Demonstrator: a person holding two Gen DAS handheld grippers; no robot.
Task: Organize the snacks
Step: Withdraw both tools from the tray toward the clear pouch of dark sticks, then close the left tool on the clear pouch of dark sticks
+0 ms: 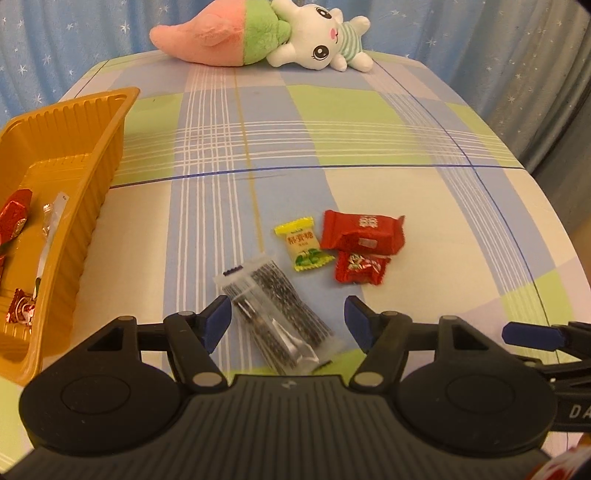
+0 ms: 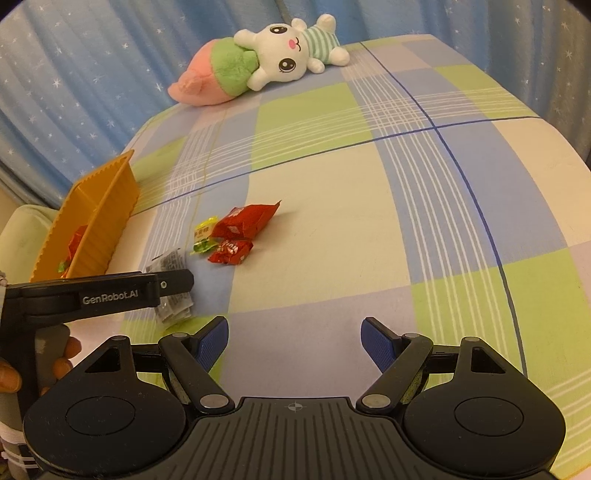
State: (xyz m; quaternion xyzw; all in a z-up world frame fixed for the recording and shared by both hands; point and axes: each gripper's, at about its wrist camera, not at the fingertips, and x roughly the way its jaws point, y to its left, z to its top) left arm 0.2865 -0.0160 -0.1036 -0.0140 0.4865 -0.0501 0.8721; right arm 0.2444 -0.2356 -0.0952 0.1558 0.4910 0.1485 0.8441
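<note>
An orange tray (image 1: 92,192) stands at the left and holds several wrapped snacks. On the checked cloth lie a clear packet of dark sticks (image 1: 277,314), a yellow candy (image 1: 301,243), a large red packet (image 1: 360,232) and a small red candy (image 1: 362,267). My left gripper (image 1: 288,319) is open, its fingers on either side of the clear packet's near half, not closed on it. My right gripper (image 2: 295,341) is open and empty over bare cloth, right of the snacks. The tray (image 2: 99,218), clear packet (image 2: 171,262), red packet (image 2: 247,221) and left gripper's body (image 2: 110,291) show in the right wrist view.
A pink and green plush (image 1: 229,33) and a white rabbit plush (image 1: 321,40) lie at the far edge of the bed. A blue starred curtain (image 1: 74,37) hangs behind. The right gripper's finger (image 1: 532,334) shows at the right of the left wrist view.
</note>
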